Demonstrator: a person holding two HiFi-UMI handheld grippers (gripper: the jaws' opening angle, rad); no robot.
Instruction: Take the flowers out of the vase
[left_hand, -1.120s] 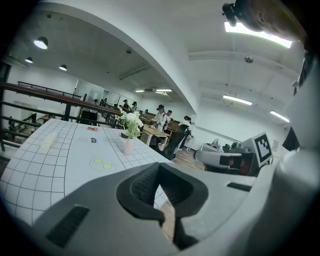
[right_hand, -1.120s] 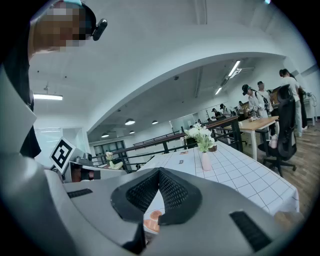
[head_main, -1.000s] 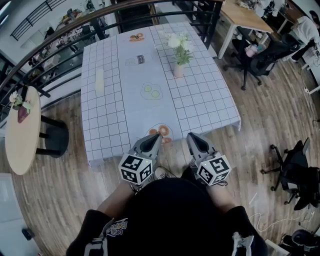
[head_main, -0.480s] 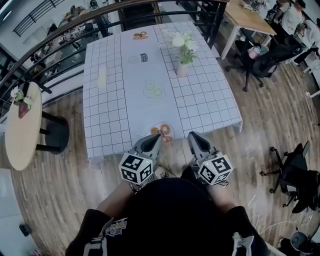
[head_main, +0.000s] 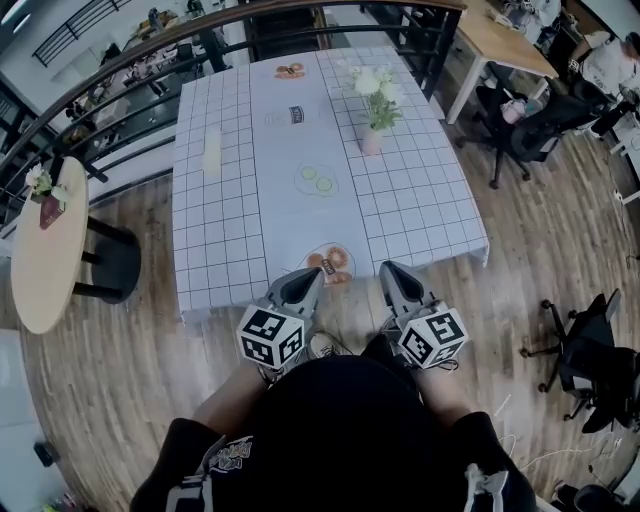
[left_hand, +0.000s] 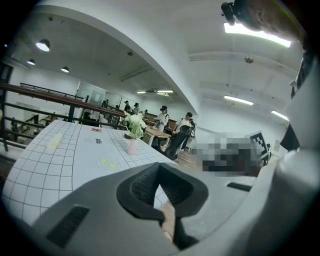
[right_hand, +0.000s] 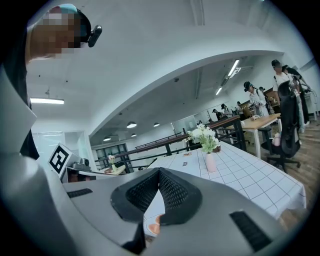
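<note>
The left gripper (head_main: 306, 279) has its jaws closed together on nothing, short of the table (head_main: 420, 210). The right gripper (head_main: 392, 273) is likewise closed and empty. The flowers (head_main: 376, 88) stand in the vase (head_main: 371, 141) toward the table's far right, well apart from both grippers.

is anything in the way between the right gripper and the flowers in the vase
Nothing visible does. The right gripper is by the table's near edge, and only bare checked tablecloth lies between it and the vase of flowers. The flat green pictures on the centre strip sit left of that line.
</note>
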